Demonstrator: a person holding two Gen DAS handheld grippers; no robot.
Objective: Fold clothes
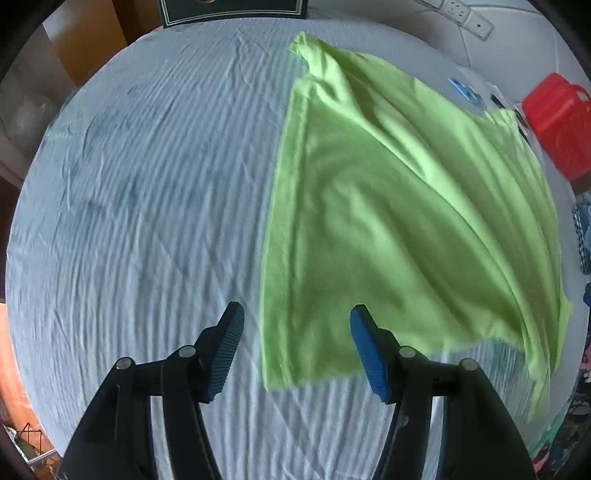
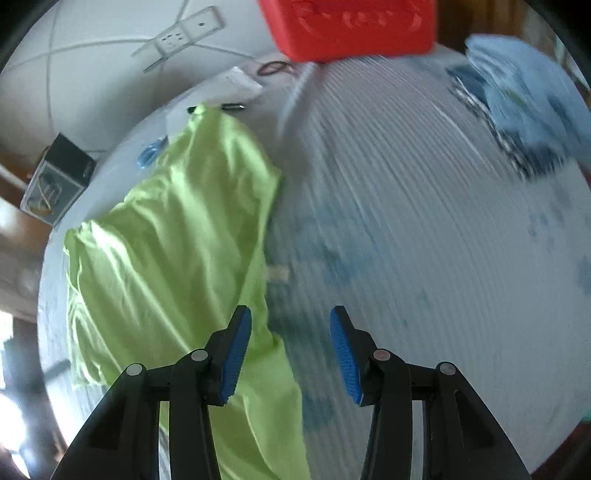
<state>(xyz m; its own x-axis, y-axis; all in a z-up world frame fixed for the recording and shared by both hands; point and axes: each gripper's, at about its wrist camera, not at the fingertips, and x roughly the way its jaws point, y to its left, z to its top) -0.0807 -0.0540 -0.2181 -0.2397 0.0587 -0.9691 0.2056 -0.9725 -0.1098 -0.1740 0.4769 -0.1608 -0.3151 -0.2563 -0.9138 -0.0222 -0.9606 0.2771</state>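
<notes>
A lime green garment (image 1: 388, 206) lies partly folded and wrinkled on the pale blue sheet (image 1: 147, 184), on the right side of the left wrist view. My left gripper (image 1: 297, 314) is open and empty, hovering over the garment's near left corner. In the right wrist view the same garment (image 2: 166, 240) lies at the left. My right gripper (image 2: 290, 317) is open and empty, its left finger (image 2: 236, 350) over the garment's right edge and its right finger over bare sheet (image 2: 443, 277).
A red plastic container (image 1: 557, 122) stands at the sheet's far right and also shows in the right wrist view (image 2: 351, 26). Blue patterned clothes (image 2: 524, 110) lie at the right. A dark box (image 2: 55, 181), a white power strip (image 2: 181, 35) and small items sit beyond the sheet.
</notes>
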